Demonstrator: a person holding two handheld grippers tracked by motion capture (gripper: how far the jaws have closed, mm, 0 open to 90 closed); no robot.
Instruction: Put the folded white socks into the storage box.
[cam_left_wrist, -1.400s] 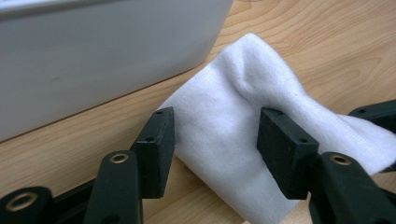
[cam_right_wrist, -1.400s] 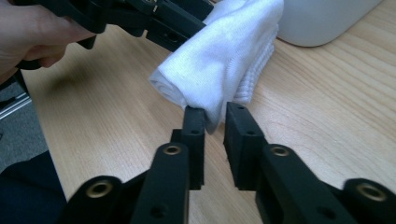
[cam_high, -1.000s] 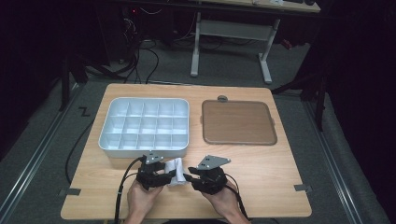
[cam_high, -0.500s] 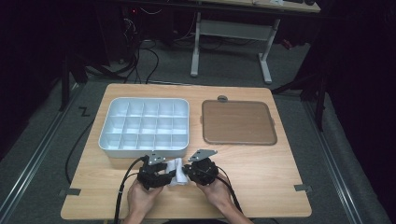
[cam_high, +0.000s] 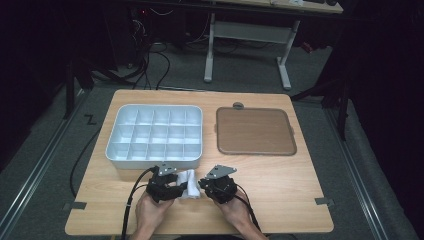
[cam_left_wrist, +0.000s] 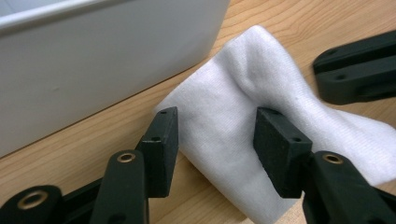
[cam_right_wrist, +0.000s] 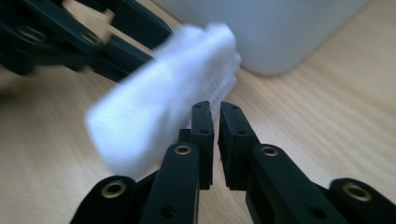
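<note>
You hold a small white sock (cam_high: 187, 178) between your two grippers at the near edge of the wooden table (cam_high: 280, 185), just in front of the white compartment tray (cam_high: 154, 135). Your left gripper (cam_left_wrist: 215, 135) has its jaws about half open, clamped on the folded cloth from both sides: one pad (cam_left_wrist: 163, 135) presses the near fold and the other dents the soft fabric. In the right gripper view the right gripper (cam_right_wrist: 215, 122) stands with its jaws all but closed, a thin slit between the pads, just beside the sock's lower edge; those jaws have just been closing, then eased a little, and I cannot tell whether any cloth is pinched between them, since the slit looks bare. The work seems early: the sock is bunched and lifted partly off the table, folding or rolling looks under way, and every compartment of the tray appears empty. Farther back, the brown mat (cam_high: 254, 131) lies flat to the right of the tray, untouched, with nothing on it
</note>
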